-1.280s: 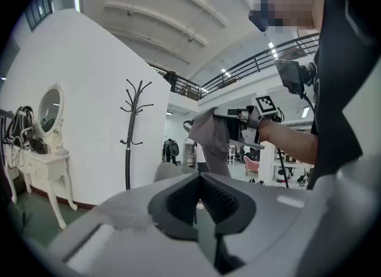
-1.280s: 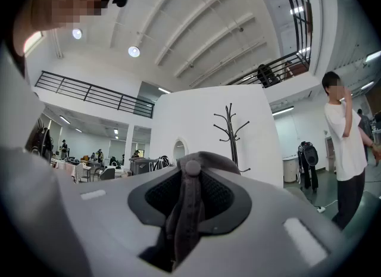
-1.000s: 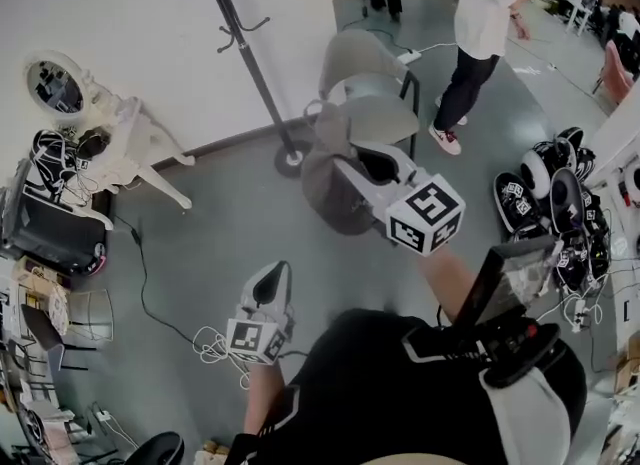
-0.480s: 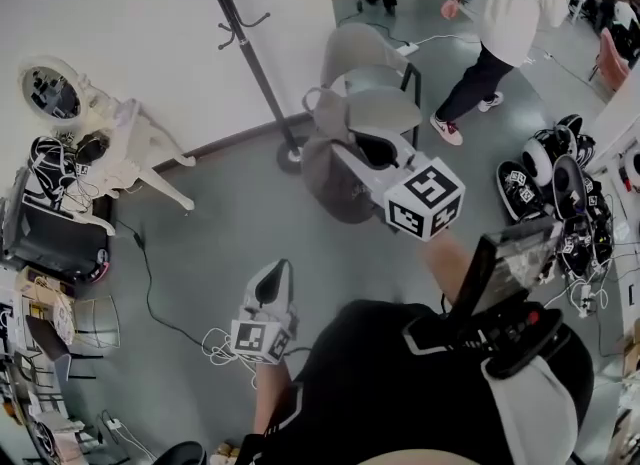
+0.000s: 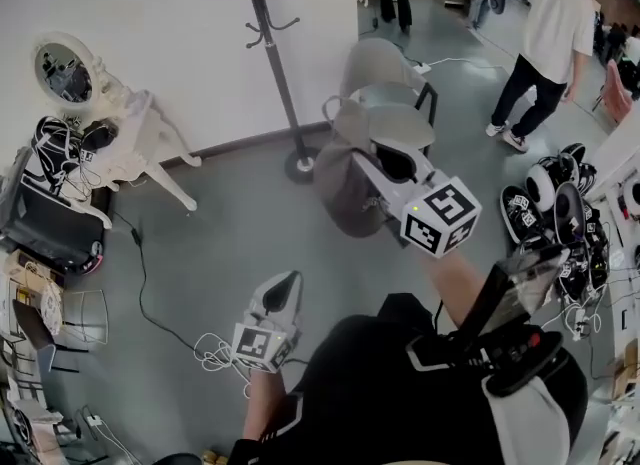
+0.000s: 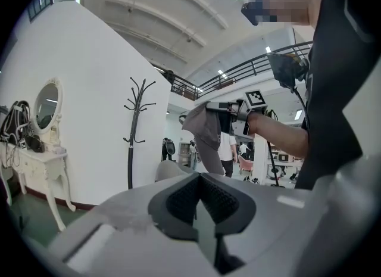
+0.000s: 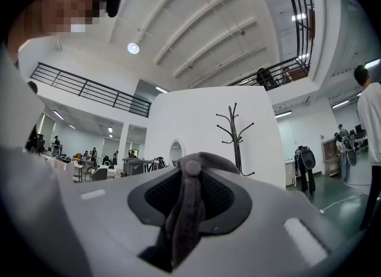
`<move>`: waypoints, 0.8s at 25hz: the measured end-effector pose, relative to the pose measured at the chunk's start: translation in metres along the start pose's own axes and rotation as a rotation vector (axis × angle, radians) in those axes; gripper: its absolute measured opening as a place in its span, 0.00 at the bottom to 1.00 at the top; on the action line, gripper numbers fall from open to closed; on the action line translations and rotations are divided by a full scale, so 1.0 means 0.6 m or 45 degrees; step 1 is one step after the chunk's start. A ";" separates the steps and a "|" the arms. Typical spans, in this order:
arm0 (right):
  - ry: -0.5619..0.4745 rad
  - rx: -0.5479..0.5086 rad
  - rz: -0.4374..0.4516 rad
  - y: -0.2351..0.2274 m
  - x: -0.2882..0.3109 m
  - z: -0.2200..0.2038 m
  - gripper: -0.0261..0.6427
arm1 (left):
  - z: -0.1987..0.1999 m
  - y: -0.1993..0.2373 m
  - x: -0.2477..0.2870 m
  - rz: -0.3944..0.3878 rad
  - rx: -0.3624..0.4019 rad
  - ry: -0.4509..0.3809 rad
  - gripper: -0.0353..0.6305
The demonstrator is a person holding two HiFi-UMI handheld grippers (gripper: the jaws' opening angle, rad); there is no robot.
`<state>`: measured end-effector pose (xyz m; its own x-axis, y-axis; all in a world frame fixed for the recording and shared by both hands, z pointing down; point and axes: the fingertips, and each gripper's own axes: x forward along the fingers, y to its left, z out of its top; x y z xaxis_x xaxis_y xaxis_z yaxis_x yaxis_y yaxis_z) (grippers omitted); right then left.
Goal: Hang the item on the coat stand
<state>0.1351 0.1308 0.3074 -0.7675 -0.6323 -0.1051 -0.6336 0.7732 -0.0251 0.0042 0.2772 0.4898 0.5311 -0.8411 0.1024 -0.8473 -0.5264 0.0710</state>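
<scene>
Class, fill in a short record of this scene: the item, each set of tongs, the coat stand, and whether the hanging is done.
Item: grey cap, dangling from the right tongs
Right tongs: shut on the grey cap, held out in front
Left tongs: shut, nothing between them, held low
Coat stand: upright by the white wall, hooks bare, apart from the cap
Nearby: grey chair to the right of the stand
Hanging: not yet done

Left gripper (image 6: 199,181) empty, jaws together.
Beyond it: black branching metal coat stand (image 6: 131,136) against white wall (image 6: 89,91); right gripper (image 6: 215,112) holds drooping grey fabric cap (image 6: 205,131) right of stand.
</scene>
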 end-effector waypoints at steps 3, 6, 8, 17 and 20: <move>-0.001 0.000 -0.002 0.006 0.014 0.000 0.18 | -0.009 0.018 -0.004 0.007 -0.005 0.003 0.14; 0.007 -0.003 0.006 0.006 0.025 -0.001 0.18 | -0.012 0.027 -0.002 0.008 -0.018 -0.001 0.14; 0.007 -0.006 0.009 -0.001 0.034 -0.001 0.18 | -0.014 0.033 0.006 0.015 -0.028 -0.001 0.14; -0.026 0.000 0.035 -0.059 0.094 0.001 0.18 | 0.007 0.080 0.072 0.030 -0.027 0.015 0.14; -0.031 0.008 0.034 -0.086 0.121 0.004 0.18 | 0.021 0.107 0.099 0.050 -0.017 0.004 0.14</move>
<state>0.1124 0.0454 0.2986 -0.7814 -0.6103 -0.1300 -0.6123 0.7901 -0.0283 -0.0185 0.1921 0.4881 0.4972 -0.8608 0.1087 -0.8675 -0.4910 0.0802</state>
